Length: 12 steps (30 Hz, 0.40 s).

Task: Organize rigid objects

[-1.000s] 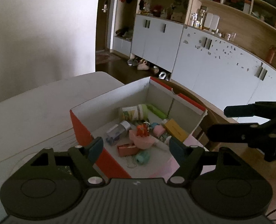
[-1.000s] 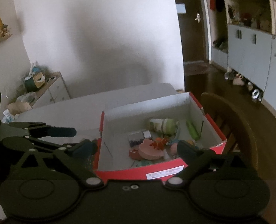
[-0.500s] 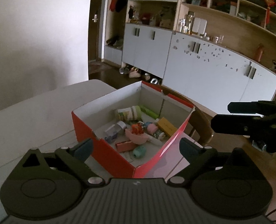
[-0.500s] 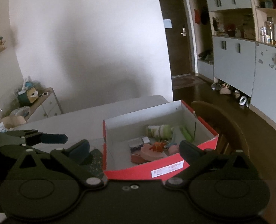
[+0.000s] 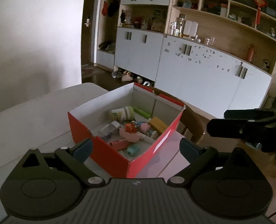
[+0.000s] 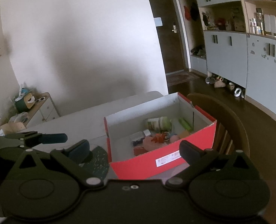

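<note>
On the white bench [image 5: 35, 115], near its right edge, sits the red box [image 5: 108, 155] with the rigid bits heaped on its floor; both grippers hang back on the near side, well apart from it. Our left gripper [image 5: 136, 147] has its jaws spread wide with nothing between them, and so does the right gripper [image 6: 134, 149]. In the box we see a labelled bottle [image 5: 122, 113] lying on its side at the far end, a green stick [image 5: 142, 112] beside it, a yellow block [image 5: 158, 125], a pink dish [image 5: 129, 135] with a small red toy [image 5: 129, 127] on it, and a teal spool [image 5: 133, 149] nearest us. We judge all of it light, stiff and mostly smooth plastic, so slip is the main risk, not crushing. We'd take the bottle across its body, the block across its narrow faces, the dish by its rim. The box itself is thin card: its walls will probably flex, so don't lean on them. A wooden chair [image 6: 231, 115] stands just right of the bench.
</note>
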### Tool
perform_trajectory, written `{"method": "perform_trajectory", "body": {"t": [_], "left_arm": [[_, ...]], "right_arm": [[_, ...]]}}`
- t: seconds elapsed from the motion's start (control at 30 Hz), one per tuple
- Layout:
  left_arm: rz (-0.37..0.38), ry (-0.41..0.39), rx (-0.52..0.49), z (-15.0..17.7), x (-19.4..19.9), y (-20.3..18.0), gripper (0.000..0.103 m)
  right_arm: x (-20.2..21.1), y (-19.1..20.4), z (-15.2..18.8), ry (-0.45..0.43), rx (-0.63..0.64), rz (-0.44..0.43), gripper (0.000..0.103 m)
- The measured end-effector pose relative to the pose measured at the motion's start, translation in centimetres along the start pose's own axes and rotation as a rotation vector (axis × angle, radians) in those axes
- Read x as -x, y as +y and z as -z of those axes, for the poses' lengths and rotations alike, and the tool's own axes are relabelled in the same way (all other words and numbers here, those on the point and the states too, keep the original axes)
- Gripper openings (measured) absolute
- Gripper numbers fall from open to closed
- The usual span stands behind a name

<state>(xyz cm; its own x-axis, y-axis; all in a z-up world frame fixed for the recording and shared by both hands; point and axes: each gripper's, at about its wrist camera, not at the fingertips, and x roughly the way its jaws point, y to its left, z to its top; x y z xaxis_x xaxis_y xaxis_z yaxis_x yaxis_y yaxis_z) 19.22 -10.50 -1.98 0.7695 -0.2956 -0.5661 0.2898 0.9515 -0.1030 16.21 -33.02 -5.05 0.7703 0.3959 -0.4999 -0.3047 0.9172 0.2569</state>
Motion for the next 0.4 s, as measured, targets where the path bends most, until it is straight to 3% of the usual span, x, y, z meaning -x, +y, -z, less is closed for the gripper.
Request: {"method": "perform_trajectory", "body": {"t": [0.4], "left_arm": [[-0.018, 0.007, 0.004, 0.48, 0.01, 0.47, 0.100]], "right_arm": [[0.24, 0.35, 0.63, -0.004, -0.032, 0.028, 0.103]]}}
